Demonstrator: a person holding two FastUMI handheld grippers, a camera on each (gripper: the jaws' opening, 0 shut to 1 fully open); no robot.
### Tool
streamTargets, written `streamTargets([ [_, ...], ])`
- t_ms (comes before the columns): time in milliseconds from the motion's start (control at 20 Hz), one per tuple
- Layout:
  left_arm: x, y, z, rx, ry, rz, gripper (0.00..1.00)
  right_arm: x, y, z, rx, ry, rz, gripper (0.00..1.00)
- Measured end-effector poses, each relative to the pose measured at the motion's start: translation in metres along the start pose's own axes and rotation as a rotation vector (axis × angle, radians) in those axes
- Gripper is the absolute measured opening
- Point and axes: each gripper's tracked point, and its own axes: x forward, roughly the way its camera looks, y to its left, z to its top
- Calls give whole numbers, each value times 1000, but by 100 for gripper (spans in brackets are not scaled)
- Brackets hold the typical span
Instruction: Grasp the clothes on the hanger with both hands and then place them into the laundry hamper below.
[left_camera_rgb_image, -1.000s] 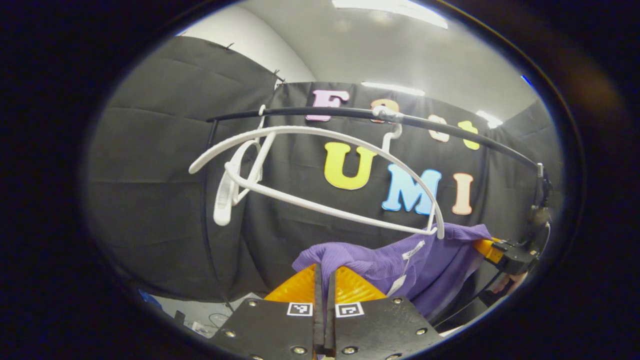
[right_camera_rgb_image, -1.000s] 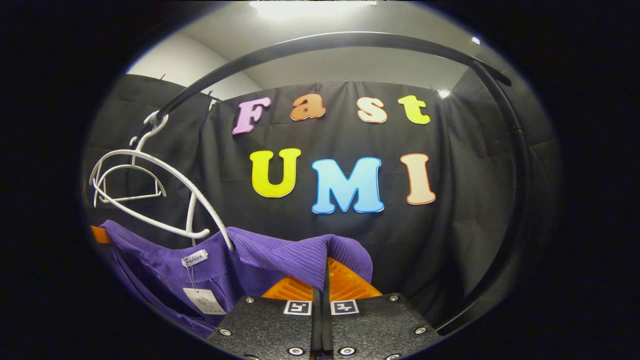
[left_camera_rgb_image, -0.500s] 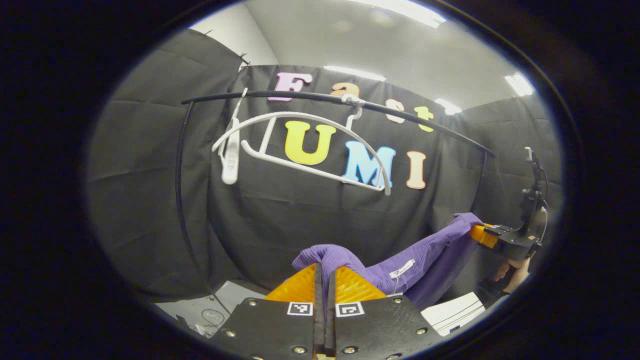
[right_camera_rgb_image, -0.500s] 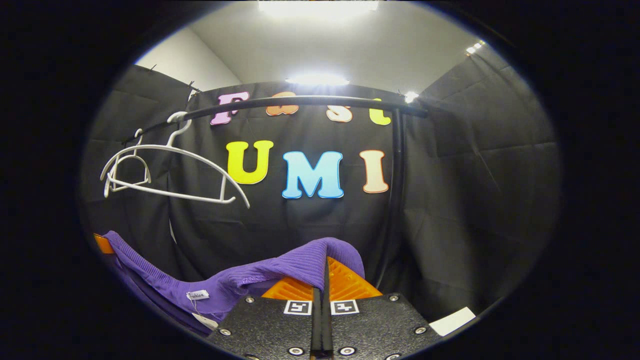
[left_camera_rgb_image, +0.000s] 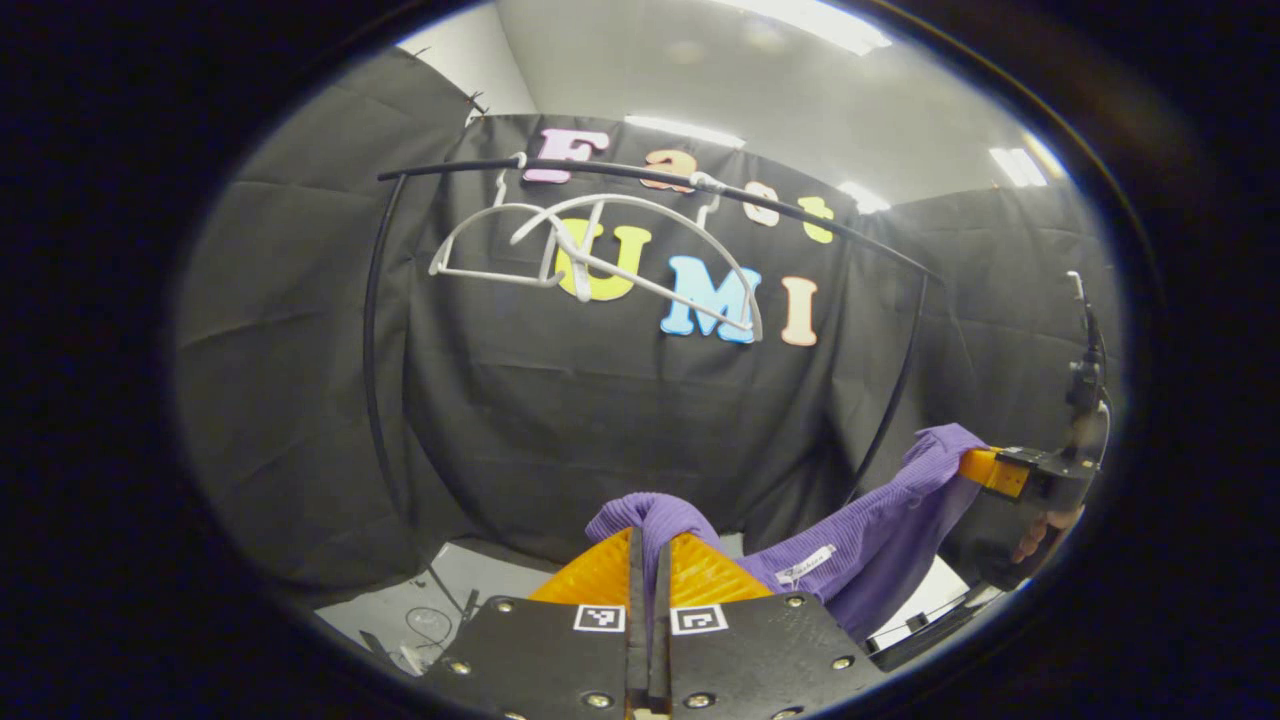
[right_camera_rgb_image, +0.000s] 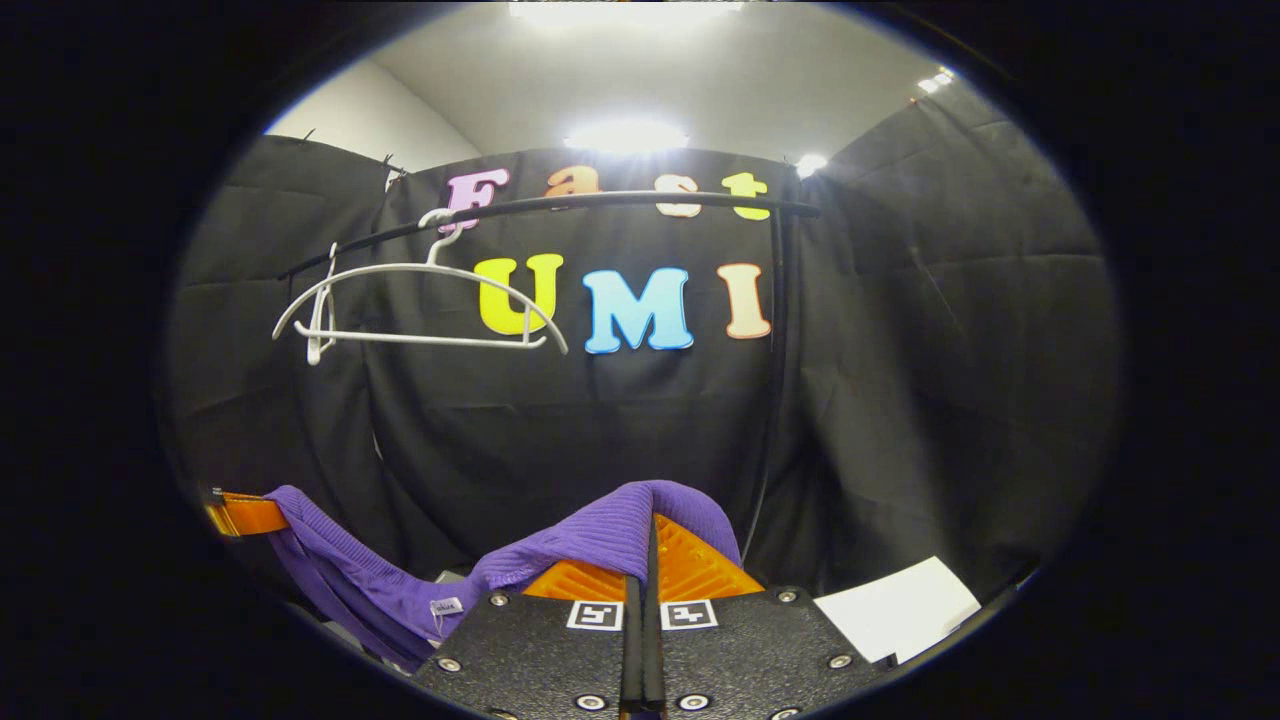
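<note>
A: So, where was the purple garment (left_camera_rgb_image: 870, 530) in that frame?

B: Off the hangers. It hung in the air, stretched between the two grippers, well below the rail (left_camera_rgb_image: 640, 175). Neck label (left_camera_rgb_image: 805, 563) faced the left gripper view.

A: Left gripper (left_camera_rgb_image: 650, 545) state?

B: Jaws pressed together on a fold of the fabric. A purple bunch poked up just above the tips. Both fingers on it.

A: Right gripper (right_camera_rgb_image: 648, 540)?

B: Same. Jaws closed tight on a ribbed edge of the garment (right_camera_rgb_image: 600, 530), cloth draped over the left finger in its own view. From the left gripper view you could see the right gripper (left_camera_rgb_image: 985, 470) far off at the right edge, garment trailing from its tip, a hand (left_camera_rgb_image: 1035, 530) under it.

A: And the left one seen from the right side?

B: At the lower left of the right gripper view, the left gripper (right_camera_rgb_image: 245, 515) with the other end of the cloth running into it. The span sagged between them.

A: Hangers?

B: Two white hangers (left_camera_rgb_image: 600, 260) on the black rail, both bare, one overlapping the other in the left gripper view. In the right gripper view the hangers (right_camera_rgb_image: 420, 305) sat up left, well apart from the garment.

A: Hamper?

B: Couldn't tell. A white sheet (right_camera_rgb_image: 900, 610) lay low at the right of the right gripper view, a bit of grey floor (left_camera_rgb_image: 450, 590) under the left.
</note>
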Motion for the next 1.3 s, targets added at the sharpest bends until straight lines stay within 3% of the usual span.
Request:
streamTargets([
  [650,23,6,-146,-15,233,-60,0,-10,88,-167,19,371,195,0],
  [950,54,11,-209,-14,352,-75,1,-3,101,-245,22,562,229,0],
  [1300,57,3,-250,15,442,-78,2,1,103,-297,14,658,243,0],
])
